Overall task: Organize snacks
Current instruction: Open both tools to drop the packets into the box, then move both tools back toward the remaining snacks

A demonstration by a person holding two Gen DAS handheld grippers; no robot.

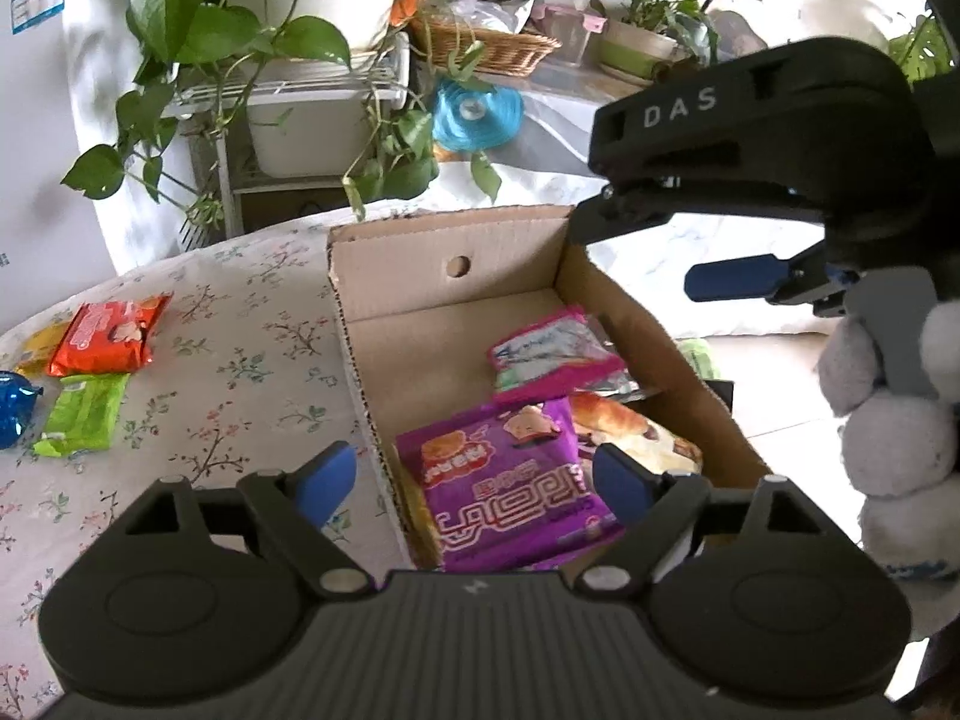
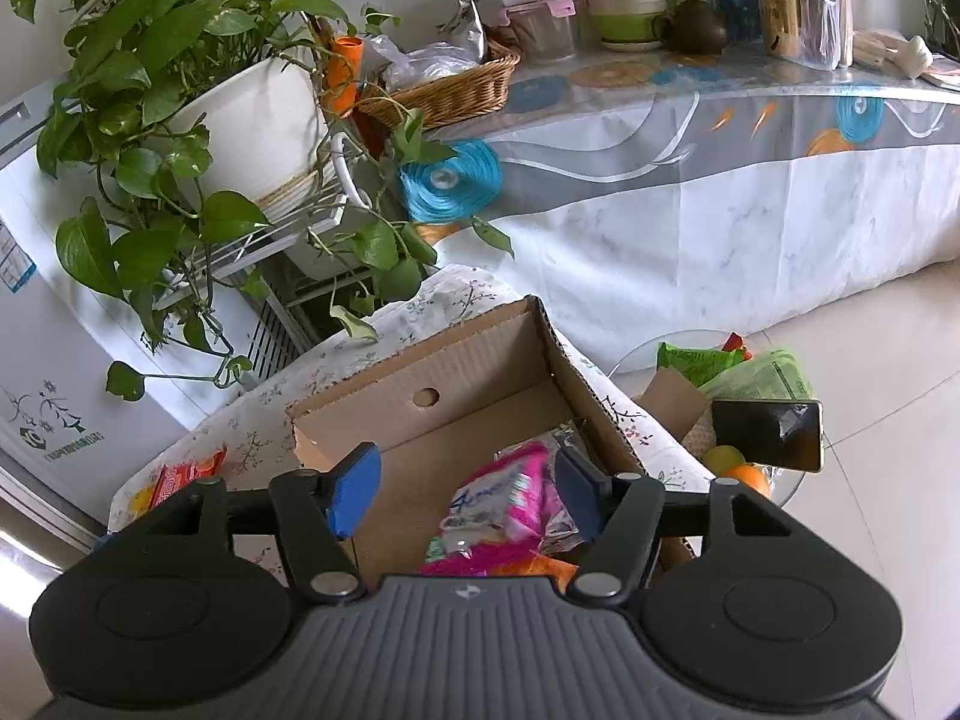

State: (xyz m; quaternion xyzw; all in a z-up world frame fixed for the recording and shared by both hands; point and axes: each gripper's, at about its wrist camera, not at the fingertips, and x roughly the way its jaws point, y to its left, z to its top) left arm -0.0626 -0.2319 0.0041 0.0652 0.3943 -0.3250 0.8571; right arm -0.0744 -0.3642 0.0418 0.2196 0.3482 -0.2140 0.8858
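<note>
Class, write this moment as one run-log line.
left gripper: open over purple packet | right gripper: open over pink packet | cardboard box: part filled

Domestic living space. Indicators: trailing pothos plant (image 2: 150,138) in a white pot on a wire rack; wicker basket (image 2: 444,93) and teapot (image 2: 696,30) on a long surface under a patterned plastic cover (image 2: 690,192); table with a floral tablecloth (image 1: 240,360); tiled floor (image 2: 888,360); white appliance (image 2: 54,372), probably a freezer, at the left.
</note>
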